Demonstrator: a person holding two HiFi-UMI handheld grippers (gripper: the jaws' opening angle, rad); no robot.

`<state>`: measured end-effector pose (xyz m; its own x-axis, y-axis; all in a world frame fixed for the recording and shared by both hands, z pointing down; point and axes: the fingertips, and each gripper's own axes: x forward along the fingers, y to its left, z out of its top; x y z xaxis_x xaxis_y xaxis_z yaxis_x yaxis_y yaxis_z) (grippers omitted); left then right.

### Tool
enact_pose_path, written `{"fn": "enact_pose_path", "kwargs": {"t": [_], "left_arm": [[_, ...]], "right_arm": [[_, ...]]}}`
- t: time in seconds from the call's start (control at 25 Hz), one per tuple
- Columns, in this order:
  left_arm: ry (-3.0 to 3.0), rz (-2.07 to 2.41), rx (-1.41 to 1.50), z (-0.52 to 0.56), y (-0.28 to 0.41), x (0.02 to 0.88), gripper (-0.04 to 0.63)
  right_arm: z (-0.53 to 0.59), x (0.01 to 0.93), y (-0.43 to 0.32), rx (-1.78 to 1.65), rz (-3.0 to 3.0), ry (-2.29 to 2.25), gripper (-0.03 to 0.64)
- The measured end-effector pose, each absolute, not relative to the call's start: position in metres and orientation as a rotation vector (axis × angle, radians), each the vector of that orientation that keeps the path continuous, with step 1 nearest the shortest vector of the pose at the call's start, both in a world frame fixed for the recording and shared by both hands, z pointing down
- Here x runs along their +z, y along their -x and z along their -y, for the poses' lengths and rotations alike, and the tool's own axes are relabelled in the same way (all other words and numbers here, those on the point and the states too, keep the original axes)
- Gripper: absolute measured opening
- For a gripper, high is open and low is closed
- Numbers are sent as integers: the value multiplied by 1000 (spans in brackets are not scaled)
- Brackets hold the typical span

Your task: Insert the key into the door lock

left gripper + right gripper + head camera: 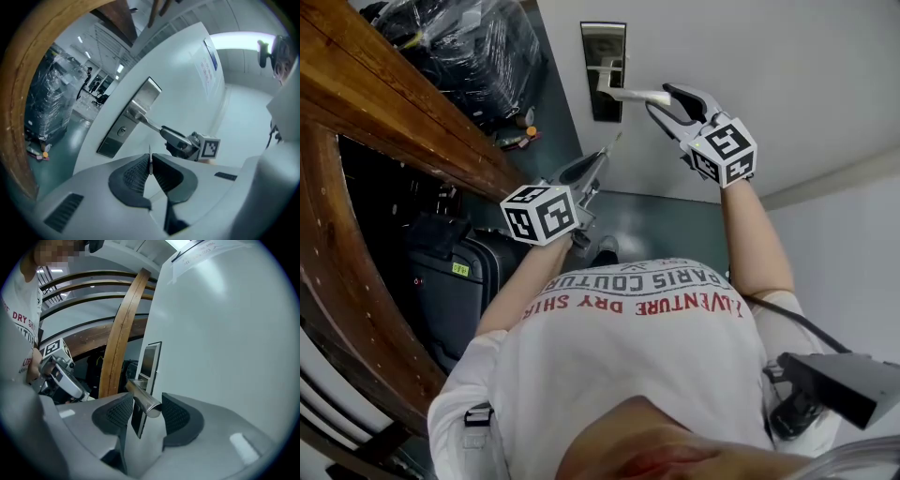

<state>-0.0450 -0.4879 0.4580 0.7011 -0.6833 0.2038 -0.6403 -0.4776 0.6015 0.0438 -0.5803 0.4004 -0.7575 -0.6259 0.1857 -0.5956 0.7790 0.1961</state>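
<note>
A white door carries a dark metal lock plate with a silver lever handle. In the left gripper view the keyhole sits in the lock plate below the handle. My left gripper is shut on a thin key that stands edge-on between its pads, pointing at the door, a short way off the plate. In the head view this left gripper hangs below and left of the handle. My right gripper is closed round the free end of the handle.
A curved wooden beam runs along the left, with plastic-wrapped luggage and a dark suitcase beside it. Small items lie on the green floor by the door's foot. A paper notice is stuck on the door.
</note>
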Motion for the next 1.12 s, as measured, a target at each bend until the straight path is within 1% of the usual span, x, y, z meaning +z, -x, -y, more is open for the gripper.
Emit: {"fn": "enact_pose_path", "kwargs": {"t": [0.28,0.44,0.64,1.12], "left_arm": [[-1877,997,-514,530,62,466,21],[-1674,987,-692,552,66,482,21],[-1595,988,-786,570,60,491,21],[-1522,998,-868,581,53,493,21]], "right_arm": [[581,401,-44,-178,2720,-966,186],[580,401,-43,-173,2715,-969,186],[580,400,-43,-167,2713,-973,186],[580,401,-44,-158,2719,-978,186]]}}
